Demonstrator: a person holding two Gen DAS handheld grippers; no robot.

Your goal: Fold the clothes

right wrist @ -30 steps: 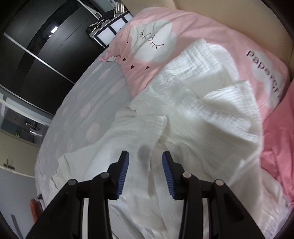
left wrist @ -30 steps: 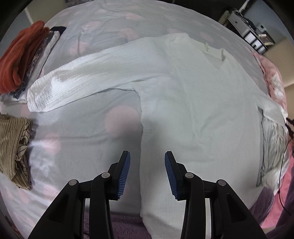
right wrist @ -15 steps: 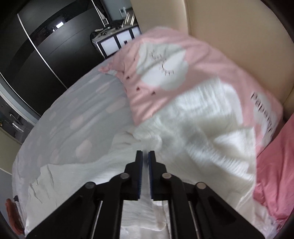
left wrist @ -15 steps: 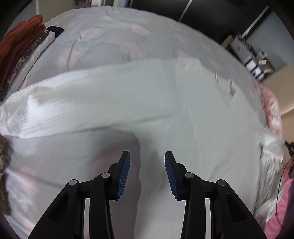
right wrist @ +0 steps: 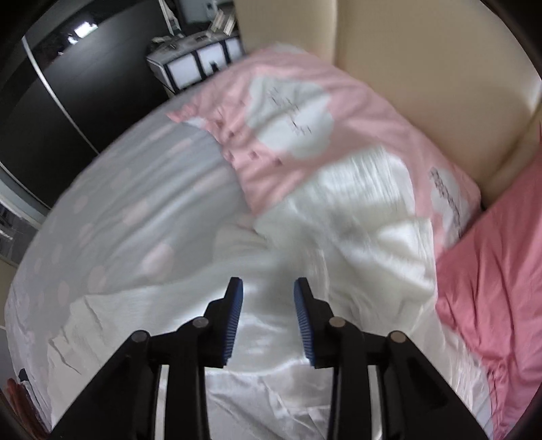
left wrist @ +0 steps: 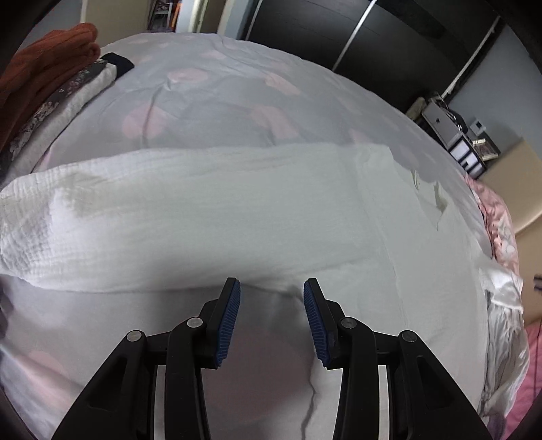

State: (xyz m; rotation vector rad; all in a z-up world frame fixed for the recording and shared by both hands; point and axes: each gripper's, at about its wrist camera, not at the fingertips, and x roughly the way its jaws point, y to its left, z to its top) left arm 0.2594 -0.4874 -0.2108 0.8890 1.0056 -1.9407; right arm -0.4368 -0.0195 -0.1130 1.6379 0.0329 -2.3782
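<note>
White garment (left wrist: 210,216) — seemingly under parted jaws

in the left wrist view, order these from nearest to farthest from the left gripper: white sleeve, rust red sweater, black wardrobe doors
From the left gripper:
1. white sleeve, lying across the bed just ahead of the fingertips.
2. rust red sweater, on top of the pile at the far left edge of the bed.
3. black wardrobe doors, beyond the bed at the top of the view.

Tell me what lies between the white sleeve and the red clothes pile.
Left wrist view: only bare bedsheet, grey with pink spots, separates the sleeve from the pile.
</note>
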